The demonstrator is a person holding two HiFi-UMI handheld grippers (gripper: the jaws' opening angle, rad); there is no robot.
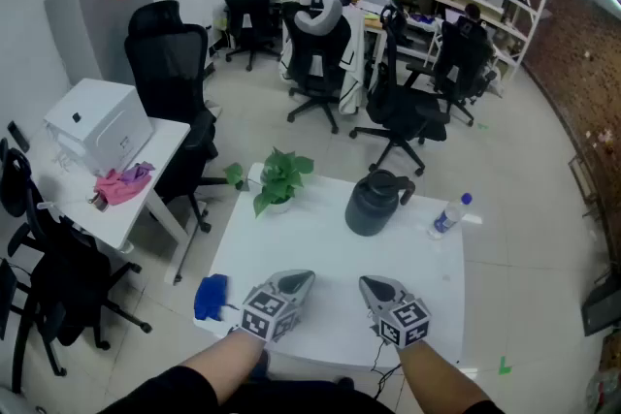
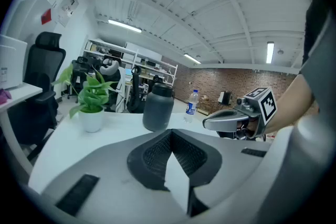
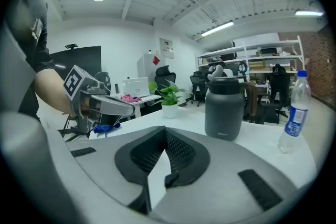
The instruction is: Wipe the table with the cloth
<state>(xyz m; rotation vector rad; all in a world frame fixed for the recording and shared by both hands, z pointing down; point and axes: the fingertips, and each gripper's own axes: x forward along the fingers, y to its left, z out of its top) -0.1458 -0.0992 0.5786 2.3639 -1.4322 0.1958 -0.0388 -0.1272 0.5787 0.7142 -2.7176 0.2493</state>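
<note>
Cloth (image 1: 211, 296) is lying at the desk's (image 1: 320, 252) near-left corner; left claw (image 1: 302, 279) and right claw (image 1: 370, 284) are hovering pressed together, empty, over the open near edge.

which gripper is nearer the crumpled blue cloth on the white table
Left. The left gripper is just right of the crumpled blue cloth; the right gripper is farther right, beyond it.

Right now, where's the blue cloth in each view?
Head view: blue cloth at the near left corner of the white table, left of the left claw.
Left gripper view: not in it.
Right gripper view: far left, a blue scrap under the left claw.
Shared landmark: dark jug, in the head view, left gripper view and right gripper view.
</note>
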